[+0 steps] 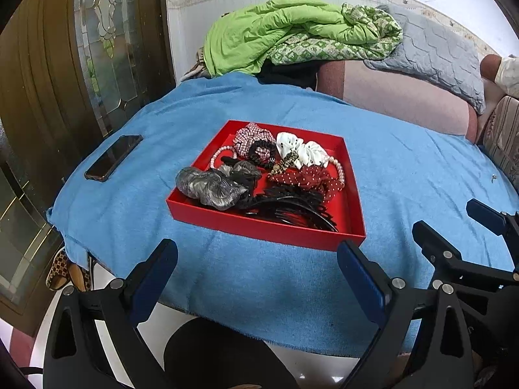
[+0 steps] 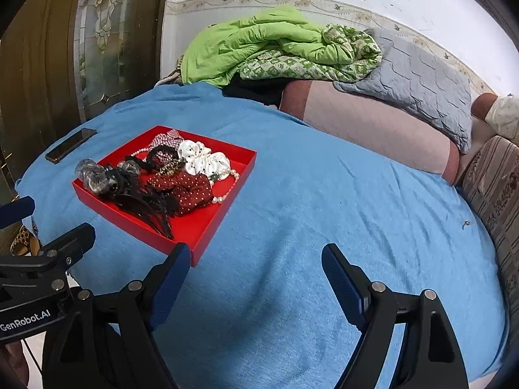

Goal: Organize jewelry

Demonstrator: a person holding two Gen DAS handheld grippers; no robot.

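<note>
Left wrist: left gripper (image 1: 258, 270) hanging spread and empty at the blue cloth's (image 1: 405, 168) near edge, red tray (image 1: 266, 227) of scrunchies mid-cloth, phone (image 1: 113, 157) by left edge; right wrist: right gripper (image 2: 256, 274) hovering spread, empty, tray (image 2: 207, 236) sitting toward the left edge.

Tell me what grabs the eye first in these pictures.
The red tray in the middle of the blue cloth, heaped with scrunchies, combs and a pearl string. A black phone lies on the cloth left of it. Behind, a bright green quilt is piled against the wall.
</note>
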